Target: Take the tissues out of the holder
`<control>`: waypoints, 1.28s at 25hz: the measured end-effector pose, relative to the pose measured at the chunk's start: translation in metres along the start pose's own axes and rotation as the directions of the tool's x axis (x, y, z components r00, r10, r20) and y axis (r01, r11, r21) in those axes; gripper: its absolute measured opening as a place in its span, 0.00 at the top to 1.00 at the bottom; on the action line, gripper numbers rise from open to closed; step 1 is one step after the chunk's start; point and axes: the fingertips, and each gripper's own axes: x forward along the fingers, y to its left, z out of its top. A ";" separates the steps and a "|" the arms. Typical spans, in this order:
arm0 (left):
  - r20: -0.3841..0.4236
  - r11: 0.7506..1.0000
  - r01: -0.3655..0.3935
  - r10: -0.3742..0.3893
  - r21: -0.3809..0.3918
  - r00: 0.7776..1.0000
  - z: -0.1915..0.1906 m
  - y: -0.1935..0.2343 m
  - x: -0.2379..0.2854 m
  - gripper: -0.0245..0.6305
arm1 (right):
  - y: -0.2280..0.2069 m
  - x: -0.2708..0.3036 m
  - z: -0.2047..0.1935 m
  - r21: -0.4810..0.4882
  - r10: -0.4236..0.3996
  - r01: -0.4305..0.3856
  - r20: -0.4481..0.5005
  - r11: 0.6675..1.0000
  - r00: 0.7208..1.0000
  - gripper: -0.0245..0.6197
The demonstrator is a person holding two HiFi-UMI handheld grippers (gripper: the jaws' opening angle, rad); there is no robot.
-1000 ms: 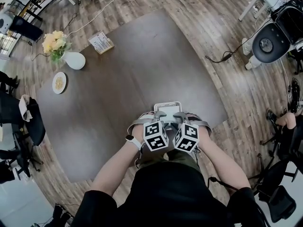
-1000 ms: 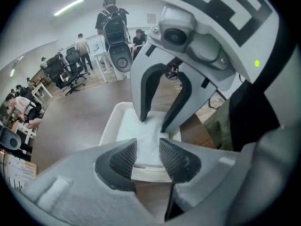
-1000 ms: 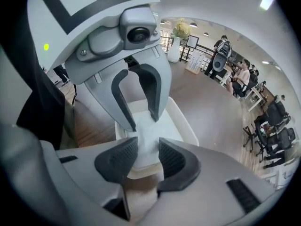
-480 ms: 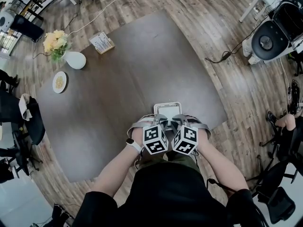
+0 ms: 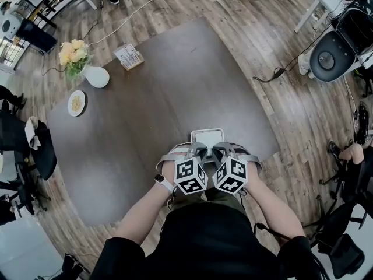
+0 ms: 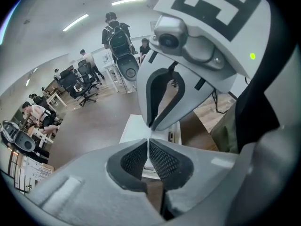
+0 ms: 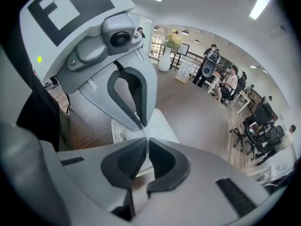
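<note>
Closing was the change we logged. Both pairs of jaws had just been drawing in, and the left gripper (image 6: 149, 140) and the right gripper (image 7: 147, 139) each showed pads all but together, with only a hairline slit between them. We could not make out a sheet in either slit. White showed behind the tips, but neither gripper view settled whether that was pinched paper or just the stack beyond. Our judgement: this was the pinch for a first pull, and only a lift would prove a catch.

Position notes. The holder (image 5: 192, 135), a pale shallow tray, sat on the dark table (image 5: 145, 98) close to its near edge, directly before the person. The tissues (image 5: 207, 137) lay flat inside it, with none visibly drawn out. Both grippers pointed steeply down over the holder's near end, side by side and angled inward, their tips nearly meeting just above the white surface. A vase (image 5: 96, 76) and a plate (image 5: 76, 102) stood well apart, at the far left.
</note>
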 end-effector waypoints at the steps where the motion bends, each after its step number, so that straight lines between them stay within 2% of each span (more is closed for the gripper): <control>1: 0.002 1.000 -0.009 0.008 0.006 1.000 0.001 0.001 -0.002 0.93 | -0.001 -0.002 0.002 -0.003 -0.007 0.007 0.002 1.000 1.000 0.92; 18: 0.034 0.995 -0.098 0.096 0.035 0.995 0.021 0.000 -0.046 0.94 | 0.001 -0.044 0.024 -0.071 -0.081 0.083 0.036 0.994 0.996 0.93; 25: 0.023 0.983 -0.183 0.182 0.019 0.983 0.027 -0.003 -0.077 0.94 | 0.008 -0.069 0.043 -0.119 -0.091 0.102 0.094 0.988 0.991 0.93; 32: -0.024 0.964 -0.265 0.264 -0.027 0.964 0.005 -0.008 -0.107 0.94 | 0.029 -0.072 0.074 -0.208 -0.055 0.087 0.155 0.974 0.986 0.93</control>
